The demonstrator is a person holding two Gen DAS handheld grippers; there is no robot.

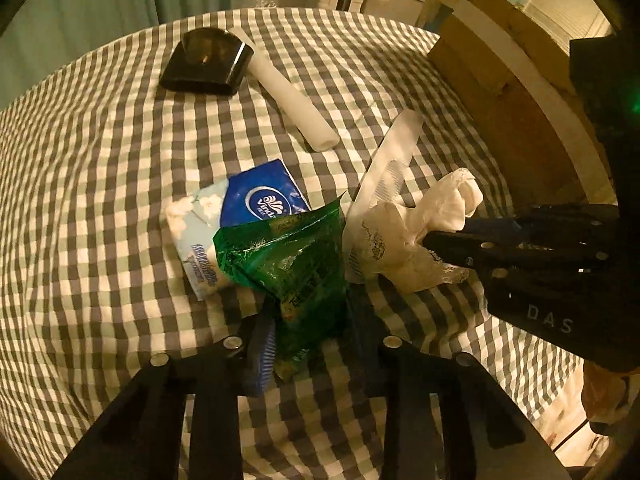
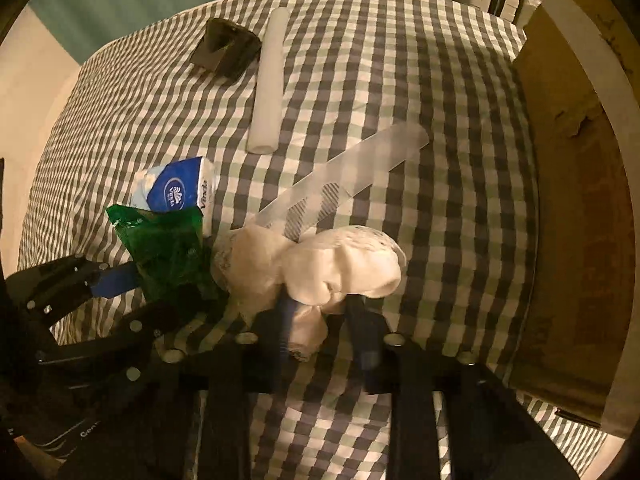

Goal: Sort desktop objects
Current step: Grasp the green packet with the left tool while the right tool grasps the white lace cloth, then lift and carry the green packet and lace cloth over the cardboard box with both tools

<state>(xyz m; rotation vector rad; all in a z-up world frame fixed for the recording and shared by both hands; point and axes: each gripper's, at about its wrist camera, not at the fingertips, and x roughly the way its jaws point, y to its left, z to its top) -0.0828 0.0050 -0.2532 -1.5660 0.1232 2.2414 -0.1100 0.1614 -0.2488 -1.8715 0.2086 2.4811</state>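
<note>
the blue tissue pack (image 2: 176, 190) reads "vinda"; the right tool (image 1: 436, 240) reads "das".

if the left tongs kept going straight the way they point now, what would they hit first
Nothing new: the left tongs are already shut on the green wrapper. Pushed further along their steep downward line, they would probably press it into the checked tablecloth, though depth is unclear.

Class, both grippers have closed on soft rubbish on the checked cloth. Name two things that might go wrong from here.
1. The left gripper pinches only the lower end of the green wrapper, so it may slip out.
2. The crumpled white bag in the right gripper lies over the clear comb; lifting may drag the comb along.
</note>
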